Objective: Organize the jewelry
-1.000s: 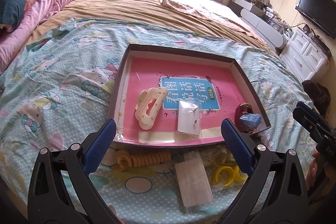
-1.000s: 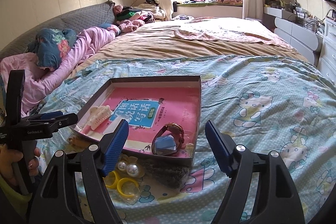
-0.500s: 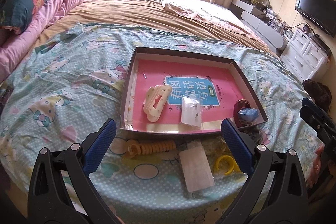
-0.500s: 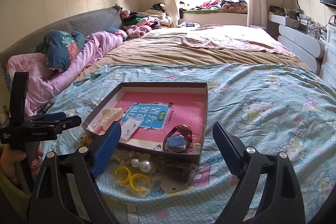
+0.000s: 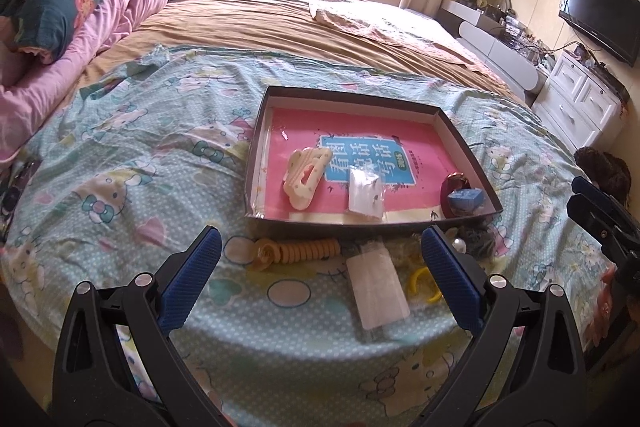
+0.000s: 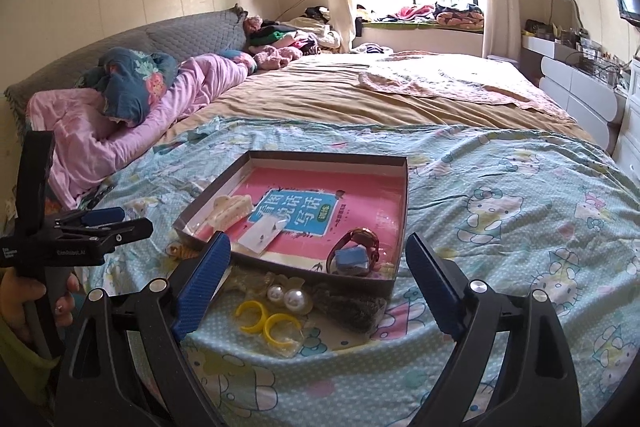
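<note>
Both tongs stand wide and hold nothing: the left tongs [image 5: 320,267] hang over the near edge of the bed [image 5: 120,155], the right tongs [image 6: 316,279] just short of the shallow cardboard box [image 6: 402,223].

From the left tongs, a coiled yellow hair tie [image 5: 298,251] lies at 12 o'clock, a clear plastic packet [image 5: 378,291] at 2 o'clock, and yellow rings [image 6: 264,315] and pearl earrings [image 6: 288,297] toward 3 o'clock, all outside the box. Inside it are a cream claw clip [image 5: 306,173], a small earring bag [image 5: 365,193] and a maroon bracelet [image 6: 354,253] around a blue block.

The quilt is soft, so, in my judgement, a pinch could catch fabric, and the slick packets or round pearls may slip free.

The pink booklet [image 5: 360,159] lining the box bears large Chinese characters; the handle of the left tongs carries small white lettering, too small to read surely.
</note>
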Tool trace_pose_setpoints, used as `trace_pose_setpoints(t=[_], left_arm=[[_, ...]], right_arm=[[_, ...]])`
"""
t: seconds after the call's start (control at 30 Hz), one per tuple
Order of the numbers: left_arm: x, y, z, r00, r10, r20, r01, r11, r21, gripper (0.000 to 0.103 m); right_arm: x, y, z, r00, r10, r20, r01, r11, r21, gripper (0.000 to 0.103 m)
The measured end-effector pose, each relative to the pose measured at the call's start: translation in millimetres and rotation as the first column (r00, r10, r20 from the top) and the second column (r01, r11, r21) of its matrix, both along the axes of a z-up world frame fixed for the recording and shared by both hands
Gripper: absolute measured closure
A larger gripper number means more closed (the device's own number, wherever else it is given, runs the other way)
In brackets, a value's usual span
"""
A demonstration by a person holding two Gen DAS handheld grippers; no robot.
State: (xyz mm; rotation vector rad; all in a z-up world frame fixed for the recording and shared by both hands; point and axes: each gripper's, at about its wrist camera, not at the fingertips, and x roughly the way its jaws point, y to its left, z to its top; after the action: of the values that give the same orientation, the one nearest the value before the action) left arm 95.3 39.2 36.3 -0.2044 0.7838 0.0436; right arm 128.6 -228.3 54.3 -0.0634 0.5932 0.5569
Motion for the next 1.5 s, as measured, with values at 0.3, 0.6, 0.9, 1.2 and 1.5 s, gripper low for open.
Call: trace_pose_setpoints(t=[0.3,0.6,0.9,1.2,1.5], left_arm=[[-18.2,4.8,-6.1,1.000,0.014,-0.013,-0.014,1.000,0.003,0.010],[-26.0,-5.2,-17.7,0.999,-0.010,-0.046,0.010,1.000,0.010,0.010],[-23.7,-26.2,-30.3,0.994,-0.068,-0.085,0.069,0.998,0.009,0.010],[-19.7,-43.8,-44.1,0.985,-0.120,-0.121,0.120,0.993,-0.011,0.010],[-14.7,-57.4,-55.3,0.978,-0.153,-0.141,0.151,0.988,-0.024,0.010]], right_arm=[[-12.7,3.3,-10.8,0.999,0.034,-0.026,-0.035,0.999,-0.036,0.015],[-22.1,5.5,-19.6,0.996,0.065,-0.053,-0.069,0.996,-0.064,0.014],[-27.8,5.7,-34.9,0.993,0.083,-0.083,-0.091,0.990,-0.105,0.011],[-23.3,-5.1,-50.1,0.991,0.060,-0.121,-0.075,0.990,-0.121,0.011],[-19.3,-14.9,-61.9,0.988,0.040,-0.149,-0.058,0.991,-0.118,0.011]])
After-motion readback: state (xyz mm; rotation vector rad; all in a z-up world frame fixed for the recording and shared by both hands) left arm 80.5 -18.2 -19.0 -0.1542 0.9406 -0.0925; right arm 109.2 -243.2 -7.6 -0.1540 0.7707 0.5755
